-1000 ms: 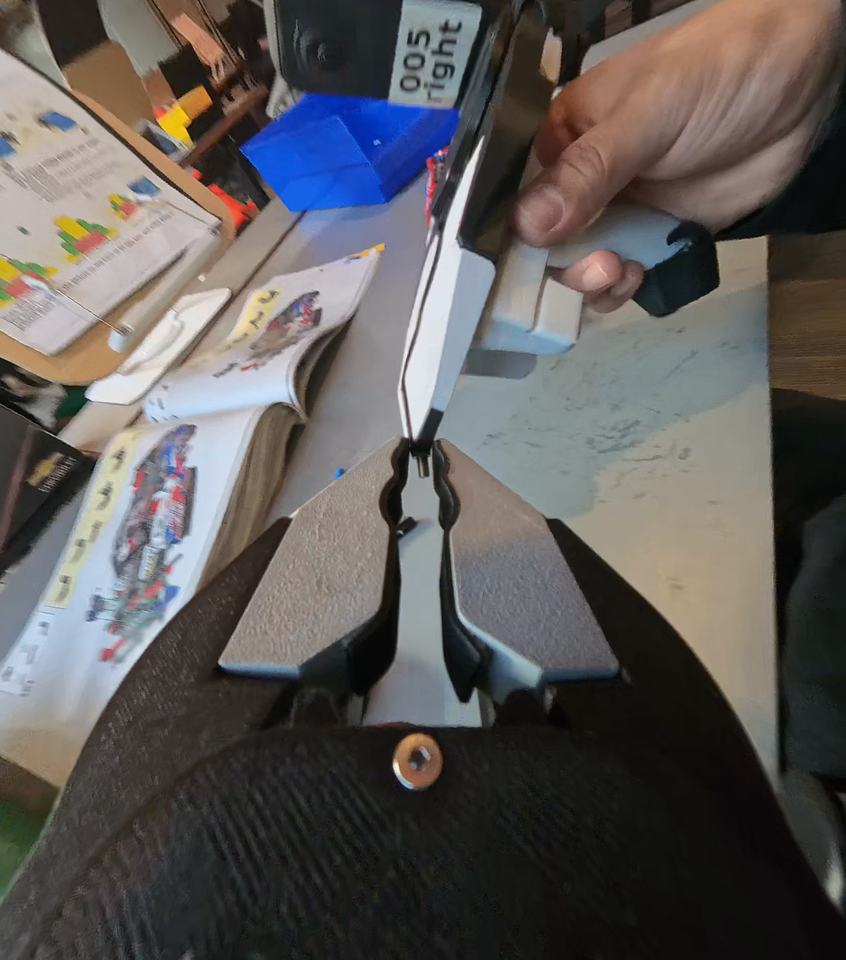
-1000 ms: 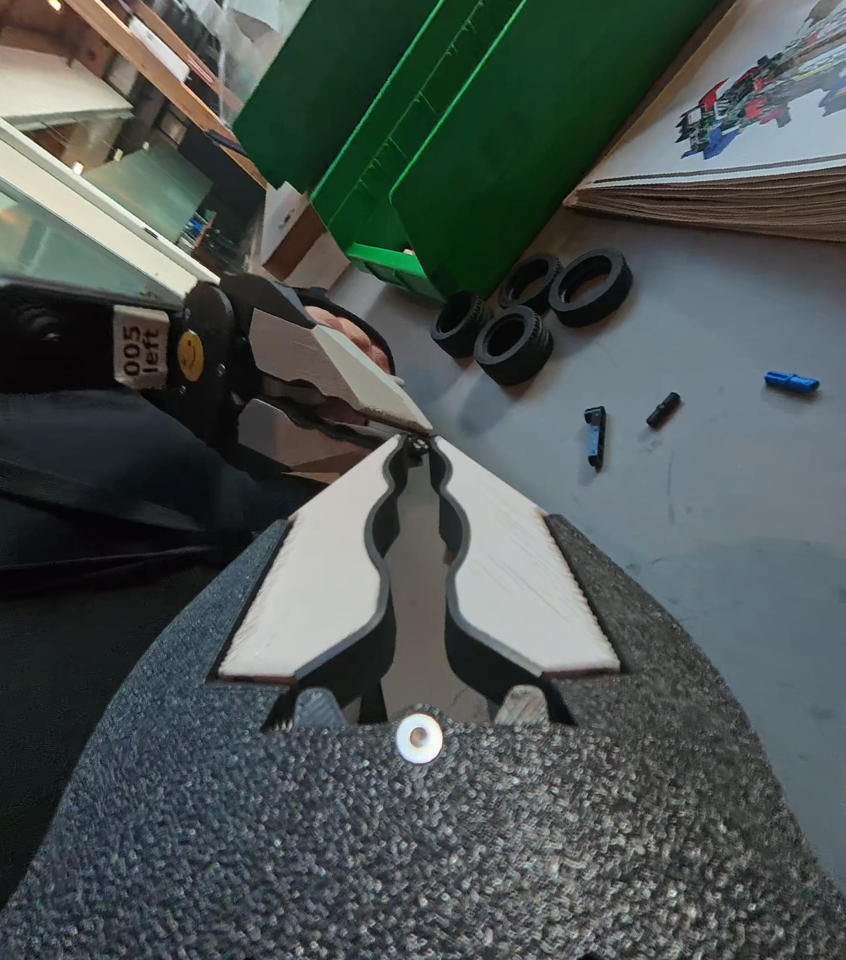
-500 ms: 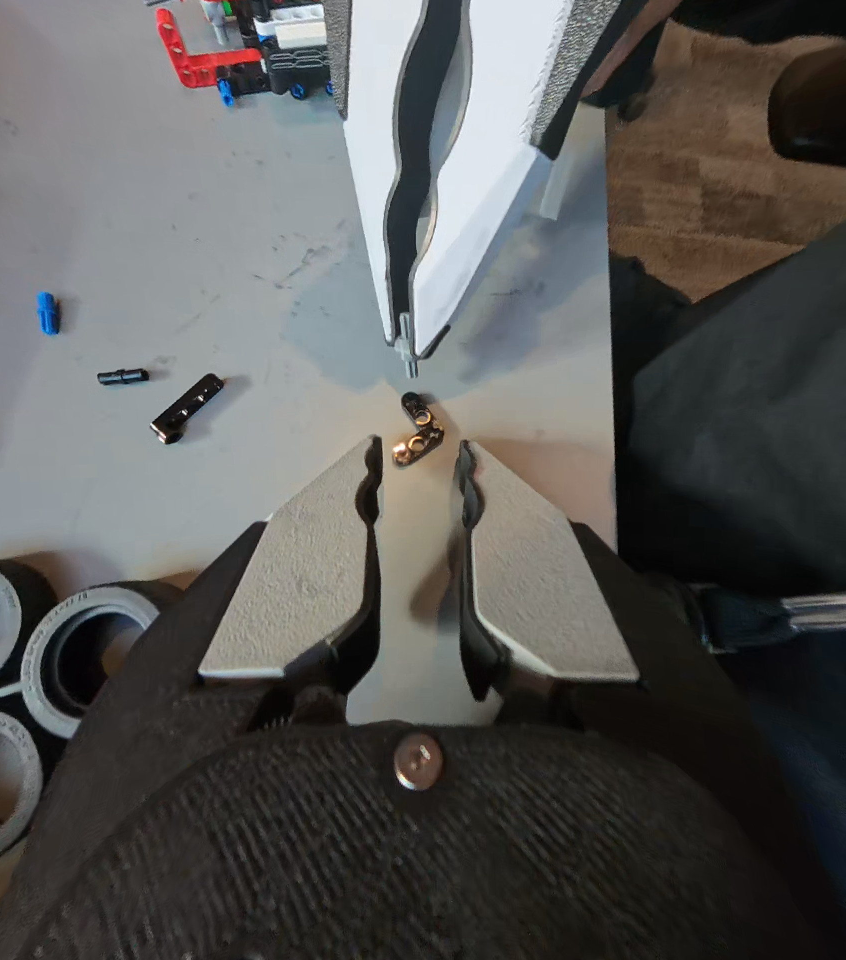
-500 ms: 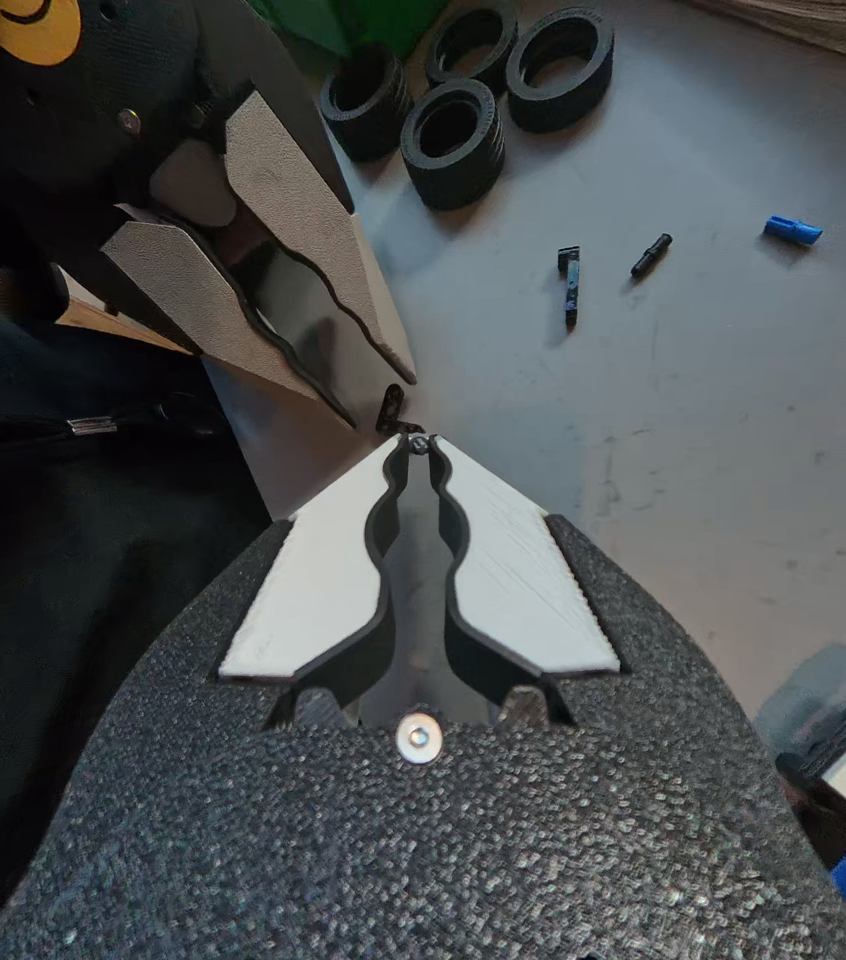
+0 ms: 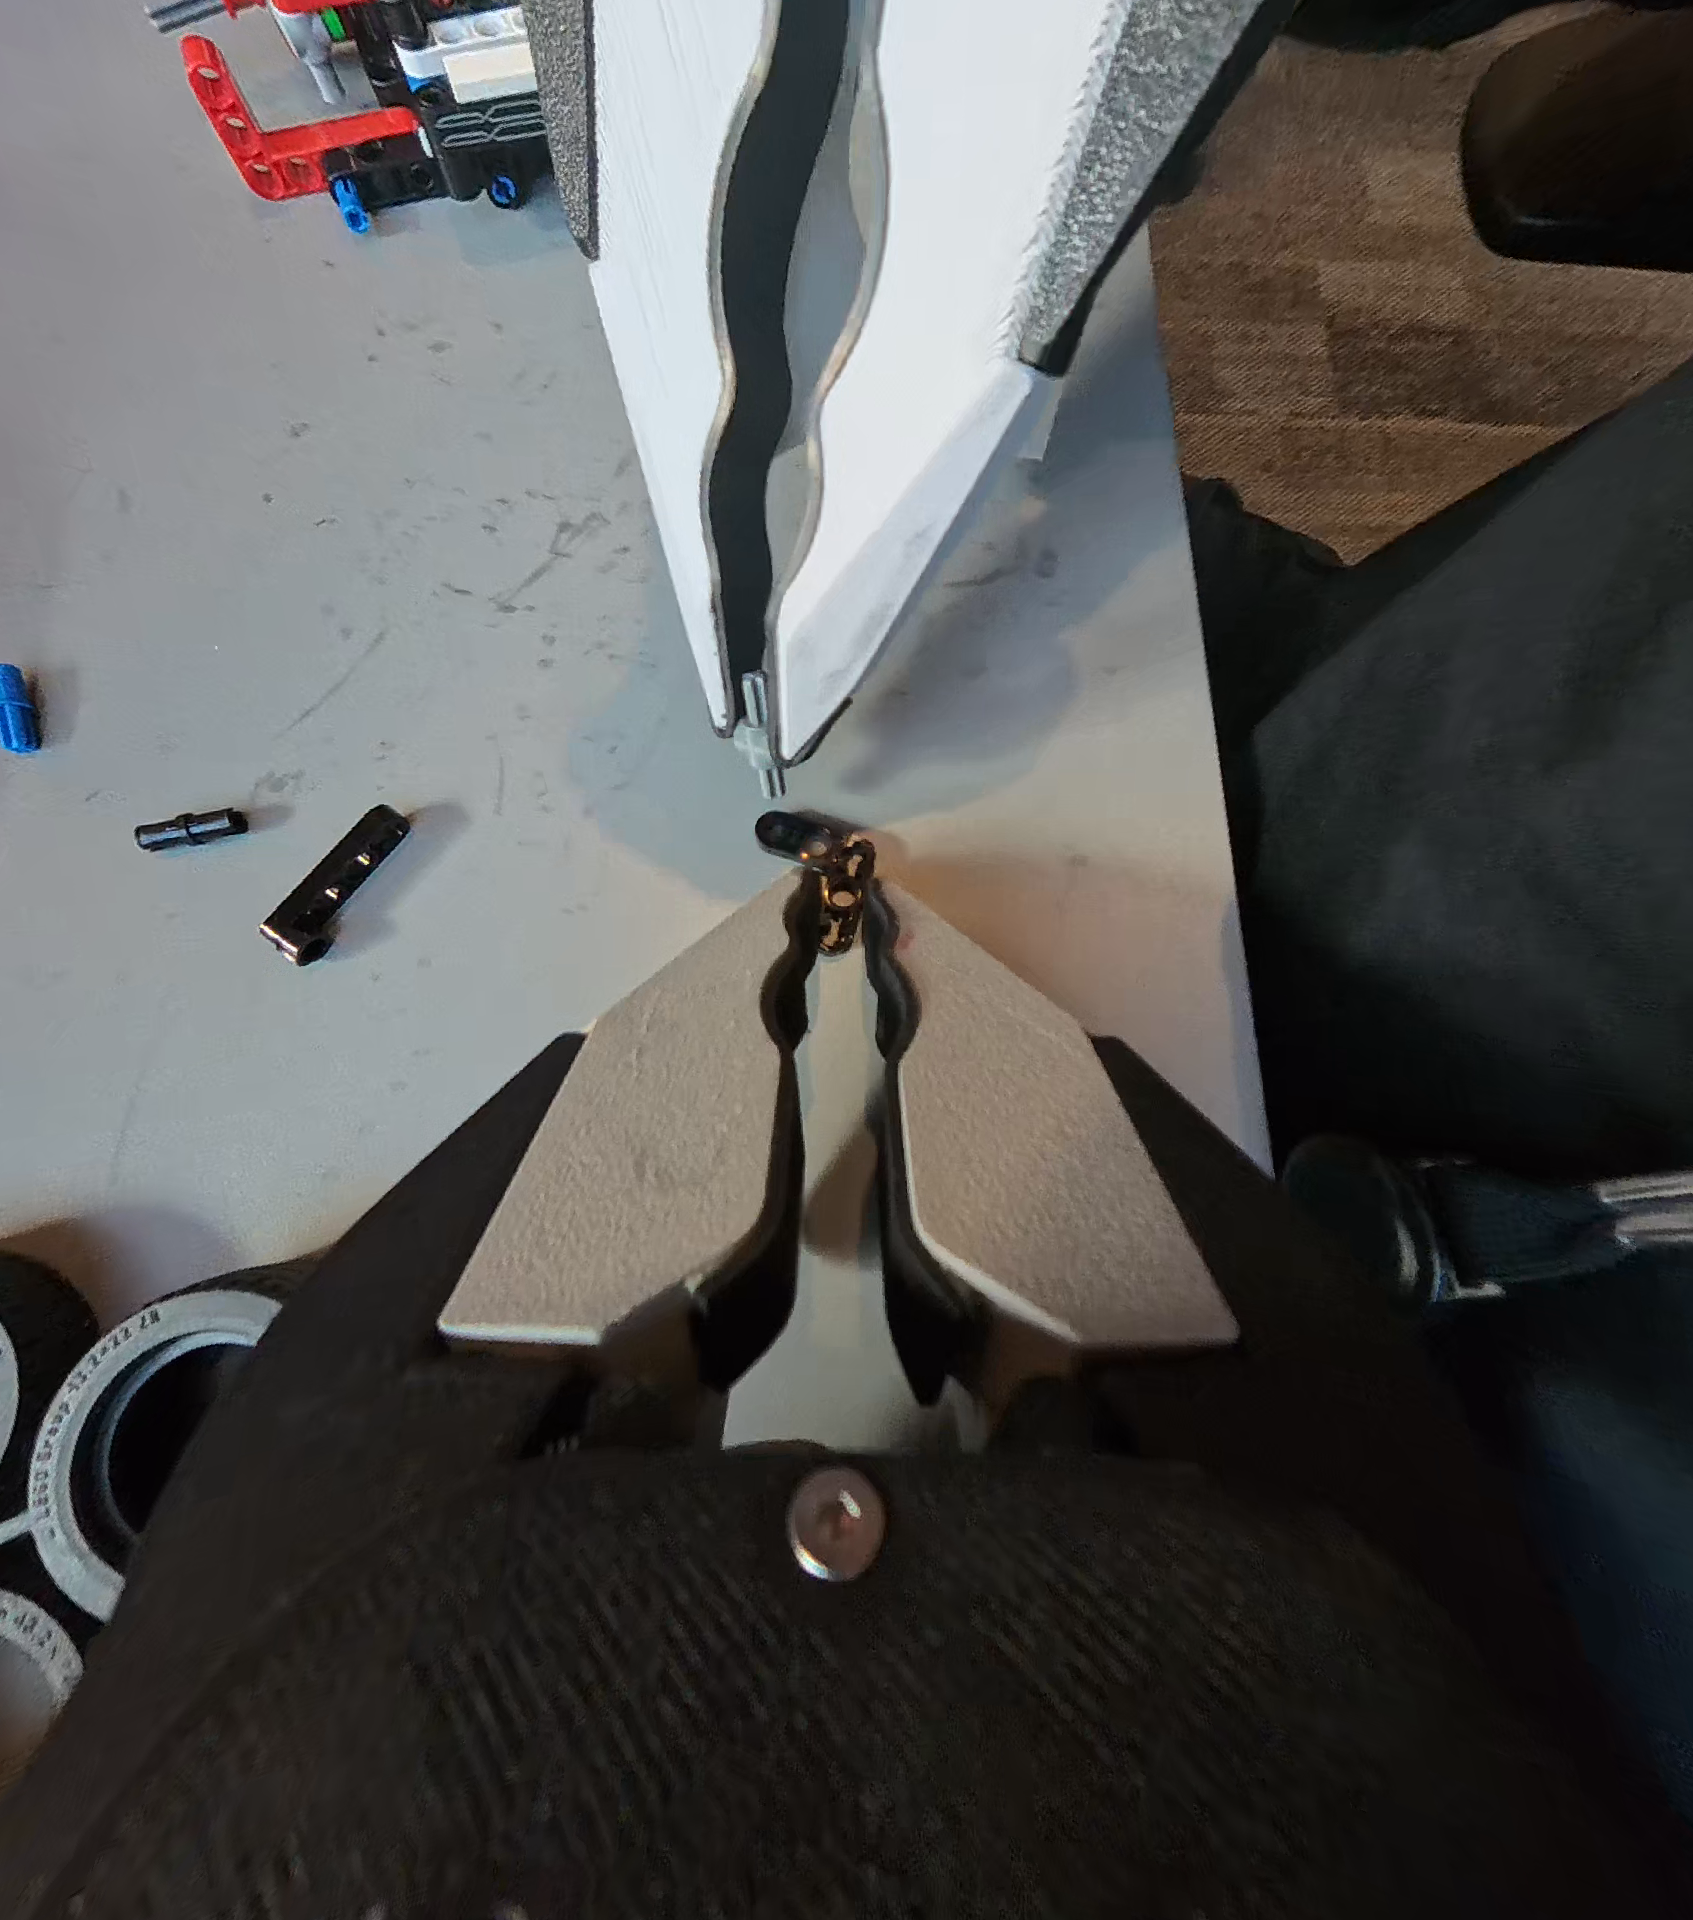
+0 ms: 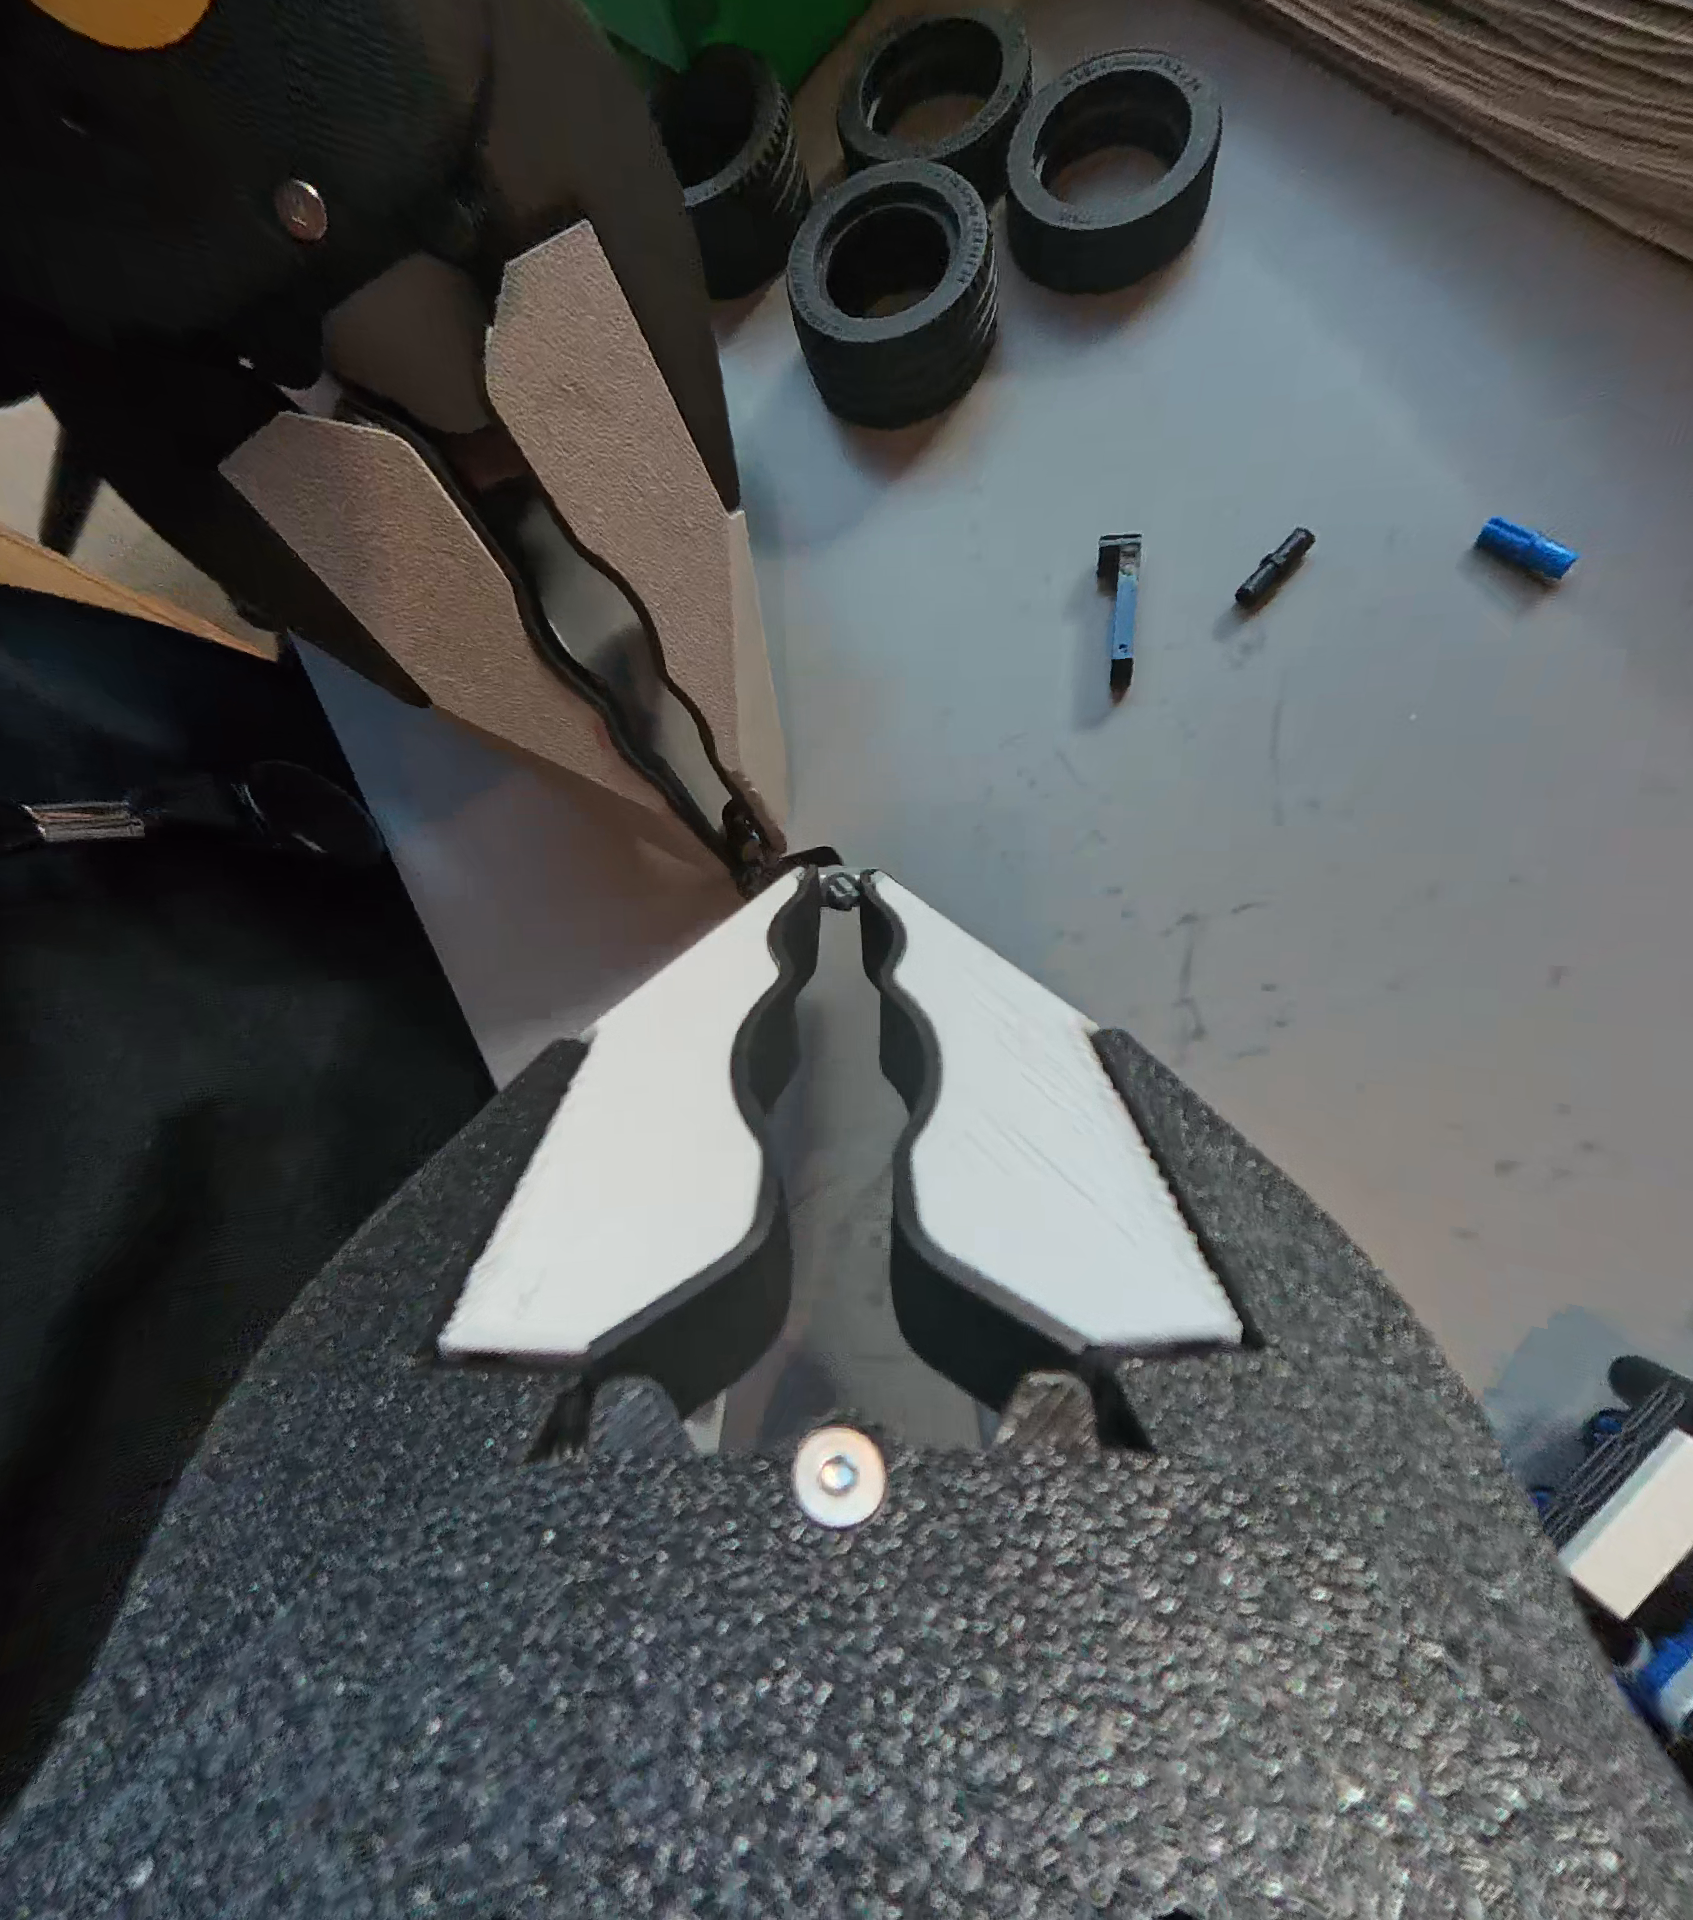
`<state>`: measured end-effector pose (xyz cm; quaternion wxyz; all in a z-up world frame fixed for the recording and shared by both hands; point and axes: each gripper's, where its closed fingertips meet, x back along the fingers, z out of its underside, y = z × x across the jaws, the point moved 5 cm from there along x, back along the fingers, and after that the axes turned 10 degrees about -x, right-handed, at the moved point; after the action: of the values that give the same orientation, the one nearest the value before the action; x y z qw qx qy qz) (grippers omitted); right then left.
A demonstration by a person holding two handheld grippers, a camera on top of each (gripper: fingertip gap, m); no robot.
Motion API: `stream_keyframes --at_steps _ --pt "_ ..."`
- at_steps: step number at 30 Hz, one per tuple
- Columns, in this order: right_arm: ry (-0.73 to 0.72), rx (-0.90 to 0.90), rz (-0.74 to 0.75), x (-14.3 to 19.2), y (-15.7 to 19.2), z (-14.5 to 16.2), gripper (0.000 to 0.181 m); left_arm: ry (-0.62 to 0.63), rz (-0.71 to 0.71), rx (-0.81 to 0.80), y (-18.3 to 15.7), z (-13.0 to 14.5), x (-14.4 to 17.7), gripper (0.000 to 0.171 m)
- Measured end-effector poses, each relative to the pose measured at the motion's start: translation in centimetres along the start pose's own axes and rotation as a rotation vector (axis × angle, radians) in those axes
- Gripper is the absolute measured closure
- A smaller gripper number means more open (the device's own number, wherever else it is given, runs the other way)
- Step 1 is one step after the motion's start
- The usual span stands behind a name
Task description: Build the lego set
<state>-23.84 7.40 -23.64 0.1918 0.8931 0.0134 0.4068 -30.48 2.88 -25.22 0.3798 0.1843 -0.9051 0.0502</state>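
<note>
My left gripper [image 5: 837,902] is low over the grey table [image 5: 198,468], near its right edge. It is shut on a small black angled lego piece [image 5: 826,883], whose free end sticks out ahead of the fingertips. My right gripper [image 6: 840,888] is shut on a small grey pin [image 6: 840,891]. In the left wrist view the right gripper [image 5: 754,732] comes down from the top, and the grey pin [image 5: 757,743] points at the black piece from just above it. In the right wrist view the left gripper [image 6: 746,831] comes in from the upper left, its tips close to mine.
A black beam [image 5: 338,883], a black pin [image 5: 190,829] and a blue pin [image 5: 13,707] lie to the left. Black tyres [image 6: 894,281] stand farther off. The partly built red and black model [image 5: 385,114] sits at the back. A person's dark clothing lies past the table edge [image 5: 1226,831]. My two grippers' fingertips are within a few centimetres of each other.
Both grippers came down from the air to the table. Half a second ago my left gripper was open with the black piece lying between its fingers; it has now shut on it. The right stayed shut on the pin.
</note>
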Motion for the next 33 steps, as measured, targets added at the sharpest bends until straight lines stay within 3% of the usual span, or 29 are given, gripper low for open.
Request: stream_keyframes --at_steps 15,28,33 --pt "0.065 0.272 0.069 -0.8 0.6 -0.3 0.174 -0.027 0.044 0.005 0.2 0.2 0.0 0.166" --pt "0.249 0.401 0.130 -1.2 1.2 -1.0 0.175 -0.025 0.040 -0.016 0.1 0.2 -0.1 0.166" --pt "0.250 0.441 0.123 -1.5 1.2 -0.8 0.175 -0.026 0.039 -0.019 0.1 0.2 -0.1 0.166"
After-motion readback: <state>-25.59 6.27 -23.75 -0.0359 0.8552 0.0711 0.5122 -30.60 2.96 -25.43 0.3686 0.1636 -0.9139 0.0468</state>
